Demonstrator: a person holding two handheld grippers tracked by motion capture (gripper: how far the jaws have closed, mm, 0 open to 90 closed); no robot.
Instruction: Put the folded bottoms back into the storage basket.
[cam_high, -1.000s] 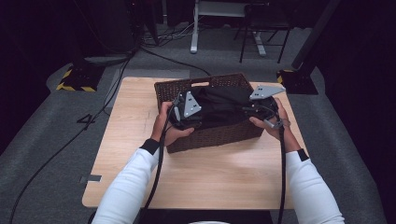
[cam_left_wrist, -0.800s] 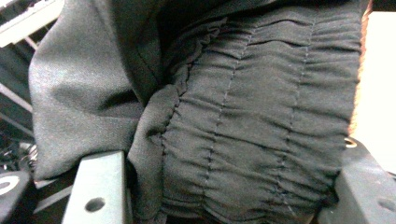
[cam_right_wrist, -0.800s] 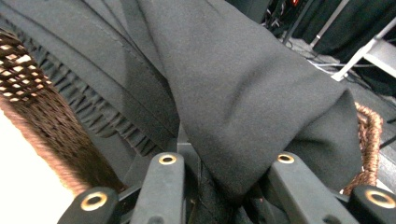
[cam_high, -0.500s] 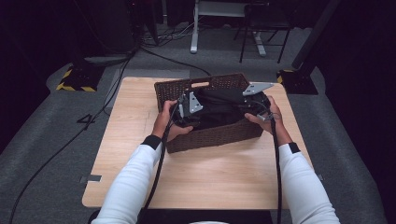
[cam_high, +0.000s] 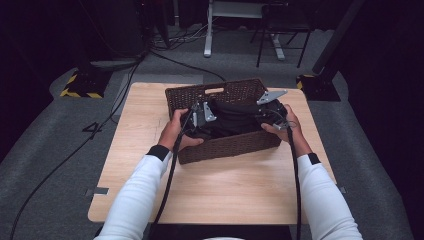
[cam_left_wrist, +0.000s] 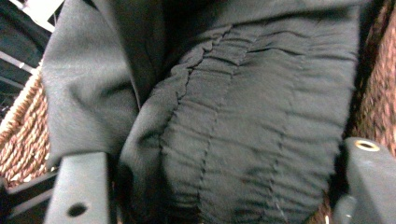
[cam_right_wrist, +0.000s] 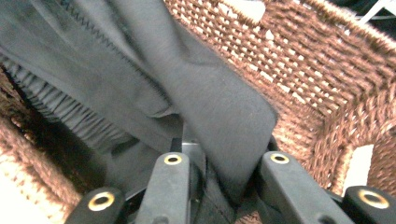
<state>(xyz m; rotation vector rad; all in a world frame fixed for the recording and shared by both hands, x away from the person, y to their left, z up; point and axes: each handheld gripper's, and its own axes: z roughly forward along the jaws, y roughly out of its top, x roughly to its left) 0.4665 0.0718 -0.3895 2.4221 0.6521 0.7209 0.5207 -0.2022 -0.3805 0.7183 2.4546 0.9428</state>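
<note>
Support: light wood-grain table (cam_high: 150, 150), rectangular w/ rounded corners, standing on grey carpeted floor (cam_high: 45, 165). Directly on table: one dark brown wicker basket (cam_high: 225, 145), rectangular, handle cut-outs in end walls, placed toward far edge, approx. centred, slightly skewed to table edges. Remaining tabletop near the person's side: bare wood.

Both forearms, in white sleeves with dark cuffs, enter from the bottom edge and converge forward. The left hand (cam_high: 176, 131) grips the left black 2-jaw tongs (cam_high: 200, 116), jaws spread apart and just now widening, dark cloth lying between them. The right hand (cam_high: 285, 127) holds the right black 2-jaw tongs (cam_right_wrist: 224, 163), jaws closed, pinching a fold of that cloth. Black cables trail back along both arms.
</note>
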